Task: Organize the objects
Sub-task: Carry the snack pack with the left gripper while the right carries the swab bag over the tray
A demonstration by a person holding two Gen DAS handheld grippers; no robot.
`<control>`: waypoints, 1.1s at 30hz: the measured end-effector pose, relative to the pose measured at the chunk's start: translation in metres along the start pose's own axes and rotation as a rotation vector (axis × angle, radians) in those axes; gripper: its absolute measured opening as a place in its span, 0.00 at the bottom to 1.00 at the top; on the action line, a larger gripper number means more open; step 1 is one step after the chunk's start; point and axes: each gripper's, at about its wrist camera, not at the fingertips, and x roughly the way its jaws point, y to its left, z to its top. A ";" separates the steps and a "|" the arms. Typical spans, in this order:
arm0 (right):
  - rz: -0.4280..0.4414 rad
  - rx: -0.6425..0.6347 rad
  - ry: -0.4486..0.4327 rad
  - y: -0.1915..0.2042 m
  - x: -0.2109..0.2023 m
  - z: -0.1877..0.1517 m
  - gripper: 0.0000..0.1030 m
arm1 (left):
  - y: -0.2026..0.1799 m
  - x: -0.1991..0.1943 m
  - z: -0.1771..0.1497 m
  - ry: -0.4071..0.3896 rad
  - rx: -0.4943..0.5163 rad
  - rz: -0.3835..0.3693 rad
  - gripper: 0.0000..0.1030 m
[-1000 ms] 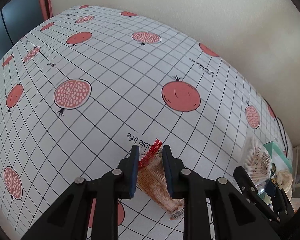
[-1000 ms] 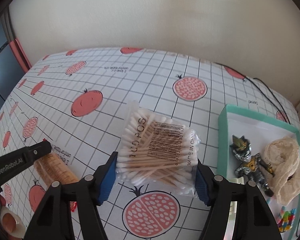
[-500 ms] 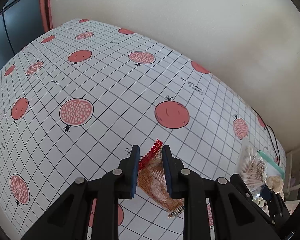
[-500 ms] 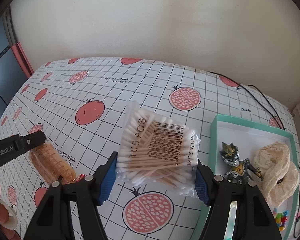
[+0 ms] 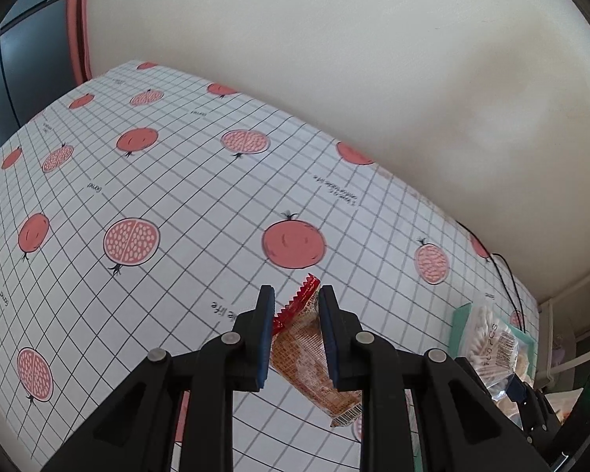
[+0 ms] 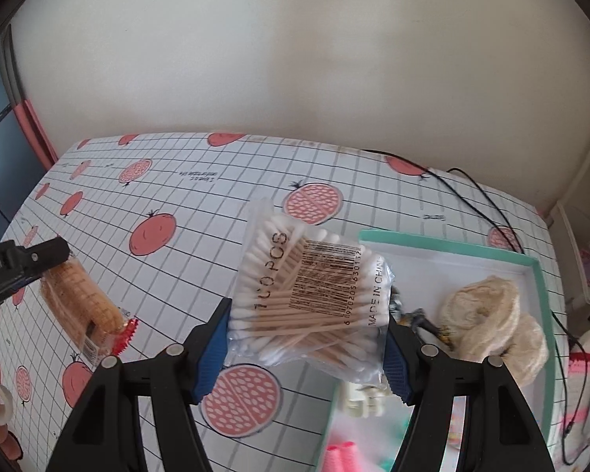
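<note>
- Clear plastic bag of cotton swabs (image 6: 308,299) pinched in right gripper (image 6: 306,344), held above table, swab sticks crosswise between the pads
- Teal tray (image 6: 448,238) just right of it, nearer this hand
- Wafer packet (image 5: 310,358) clamped in left gripper (image 5: 297,338), aloft, well left of tray

Clear bag of cotton swabs (image 6: 310,295) held aloft at the teal tray's (image 6: 452,242) edge; wrapped biscuit pack (image 5: 308,358) clamped, tilted, above the bench (image 5: 177,196)
</note>
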 end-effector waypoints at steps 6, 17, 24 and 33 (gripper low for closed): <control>-0.015 0.025 -0.016 -0.028 -0.018 -0.003 0.68 | -0.025 -0.011 -0.007 -0.003 0.016 -0.037 0.23; -0.096 0.072 -0.016 -0.101 -0.045 -0.020 0.68 | -0.095 -0.034 -0.034 -0.001 0.115 -0.142 0.23; -0.125 0.148 -0.009 -0.147 -0.060 -0.035 0.68 | -0.143 -0.031 -0.065 0.072 0.200 -0.216 0.23; -0.119 0.214 0.049 -0.175 -0.049 -0.050 0.68 | -0.192 -0.006 -0.113 0.173 0.343 -0.218 0.23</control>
